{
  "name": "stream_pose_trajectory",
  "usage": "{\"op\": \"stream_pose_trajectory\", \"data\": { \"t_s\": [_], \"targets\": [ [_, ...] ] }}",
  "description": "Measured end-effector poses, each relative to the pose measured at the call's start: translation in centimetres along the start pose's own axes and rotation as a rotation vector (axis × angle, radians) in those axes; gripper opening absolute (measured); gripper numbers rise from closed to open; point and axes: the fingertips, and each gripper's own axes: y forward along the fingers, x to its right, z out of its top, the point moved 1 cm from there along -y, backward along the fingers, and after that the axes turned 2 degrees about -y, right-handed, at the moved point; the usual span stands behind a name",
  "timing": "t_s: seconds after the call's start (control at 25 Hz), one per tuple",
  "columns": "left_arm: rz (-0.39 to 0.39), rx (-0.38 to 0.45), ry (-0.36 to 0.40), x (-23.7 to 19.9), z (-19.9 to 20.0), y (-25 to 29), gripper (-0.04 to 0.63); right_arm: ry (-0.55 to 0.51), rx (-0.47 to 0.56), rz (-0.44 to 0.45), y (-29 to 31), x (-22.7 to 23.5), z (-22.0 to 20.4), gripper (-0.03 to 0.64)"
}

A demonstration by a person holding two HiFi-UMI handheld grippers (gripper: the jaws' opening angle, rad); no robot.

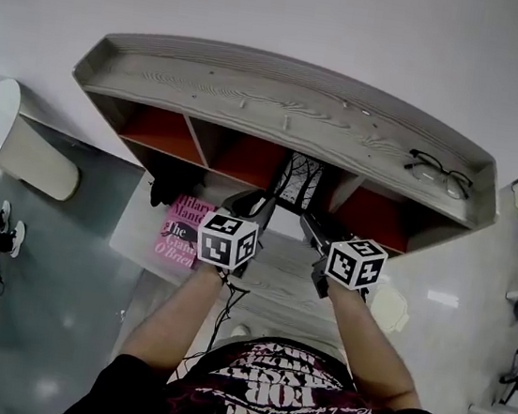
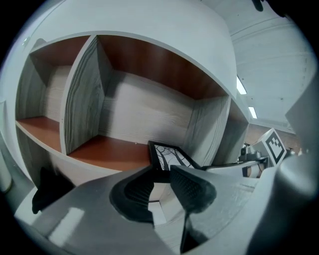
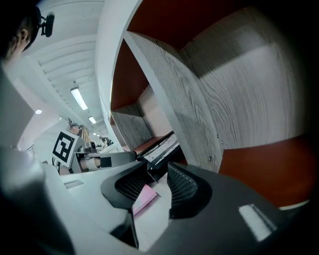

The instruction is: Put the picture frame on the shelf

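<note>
1. The left gripper (image 2: 162,175) has its fingers (image 2: 192,187) closed on the left edge of the picture frame (image 2: 169,155). The black moulding fills the gap at their tips, so I judge this a pinch rather than a loose straddle.
2. The right gripper (image 3: 153,172) mirrors it at the opposite edge. A corner of the frame sits between its fingers, which appear to press on it.
3. Holding both edges probably keeps the frame upright and square, so it cannot tip while it is set in place.
4. Just ahead of both pairs of fingers is the middle compartment of the shelf (image 1: 282,100). The frame stands at its mouth, close to the wood-grain divider (image 3: 174,114) on the right fingers' right. I cannot tell whether its foot bears on the orange compartment floor.
5. Above the fingers, the shelf's grey wood-grain top carries a pair of eyeglasses (image 1: 438,173), far off to the right.
6. Below and left of the left fingers, a pink book (image 1: 178,229) lies on a white table (image 1: 133,232).
7. Further left is a glossy grey floor (image 1: 58,298) with a white drum-shaped object (image 1: 25,152). A plain white wall backs the shelf.
</note>
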Motion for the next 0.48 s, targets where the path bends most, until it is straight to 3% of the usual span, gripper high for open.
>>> {"op": "stream_pose_trajectory", "data": {
  "t_s": [0.28,0.48],
  "targets": [
    [-0.009,0.024,0.009,0.1,-0.1,0.2,0.107,-0.005,0.047,-0.001,-0.3,-0.3,0.0,0.200],
    [-0.028,0.060,0.030,1.1,-0.1,-1.6,0.109,-0.064,0.069,-0.020,-2.0,-1.5,0.1,0.209]
  ]
}}
